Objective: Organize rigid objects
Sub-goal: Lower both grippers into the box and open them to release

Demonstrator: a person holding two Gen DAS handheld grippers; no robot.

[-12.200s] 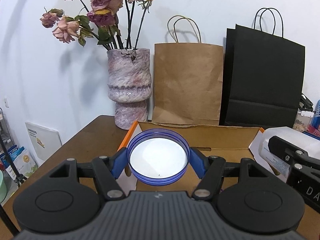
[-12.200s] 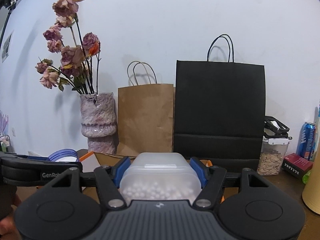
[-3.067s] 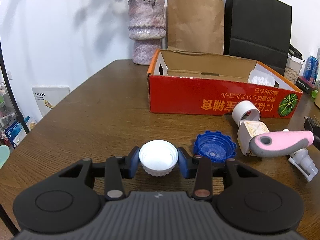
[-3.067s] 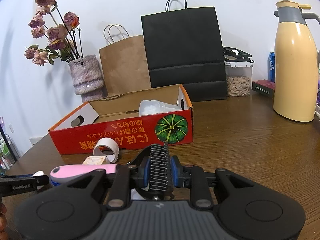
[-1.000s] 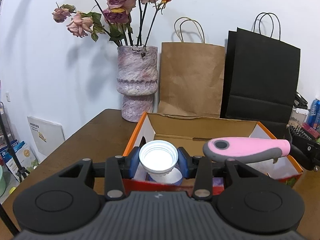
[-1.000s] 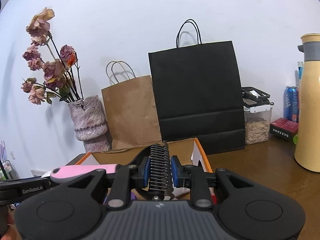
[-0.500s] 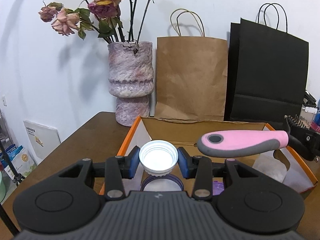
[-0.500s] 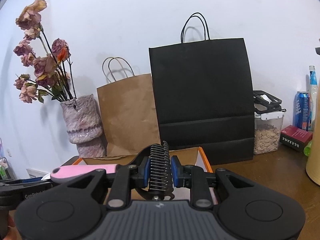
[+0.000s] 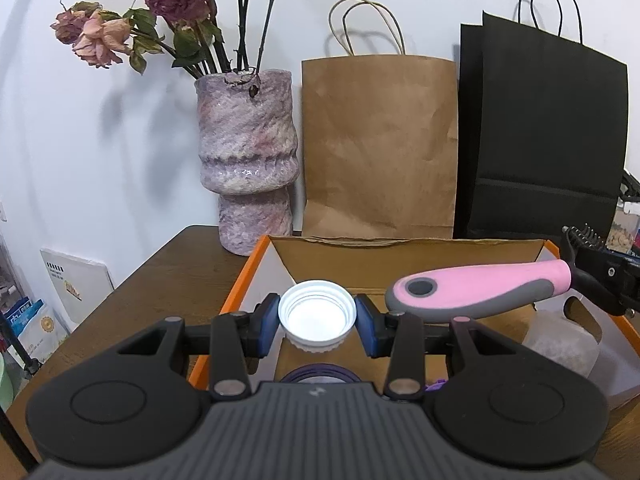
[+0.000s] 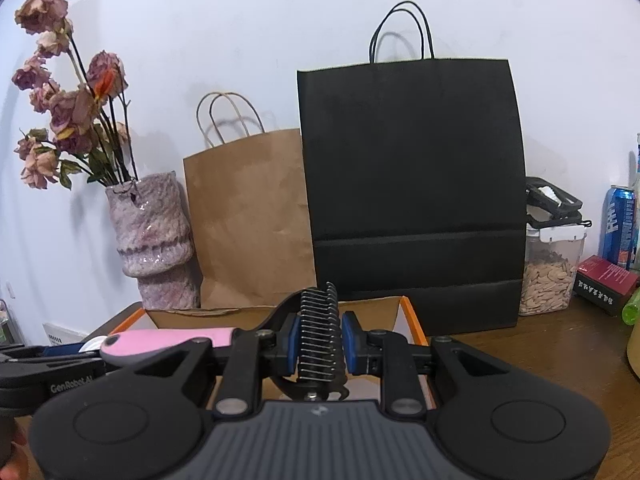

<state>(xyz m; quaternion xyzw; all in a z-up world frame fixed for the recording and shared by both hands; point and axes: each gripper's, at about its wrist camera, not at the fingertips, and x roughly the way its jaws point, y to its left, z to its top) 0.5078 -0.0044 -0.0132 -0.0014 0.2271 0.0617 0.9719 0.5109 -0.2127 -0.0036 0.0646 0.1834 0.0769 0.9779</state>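
Hovering over the cardboard box (image 9: 408, 264), the left claw (image 9: 317, 322) is clamped on a light, stiff white cap (image 9: 317, 316) by its ribbed rim; the right claw (image 10: 319, 346) pinches the pink-handled brush (image 10: 318, 336) at its toothed head, handle-heavy, likely to pivot.

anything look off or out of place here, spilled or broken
Nothing looks spilled or broken. The left gripper holds the white cap over the orange box; the right gripper clamps the pink-handled comb by its toothed head, handle sticking out sideways. The roses in the vase are dried out.
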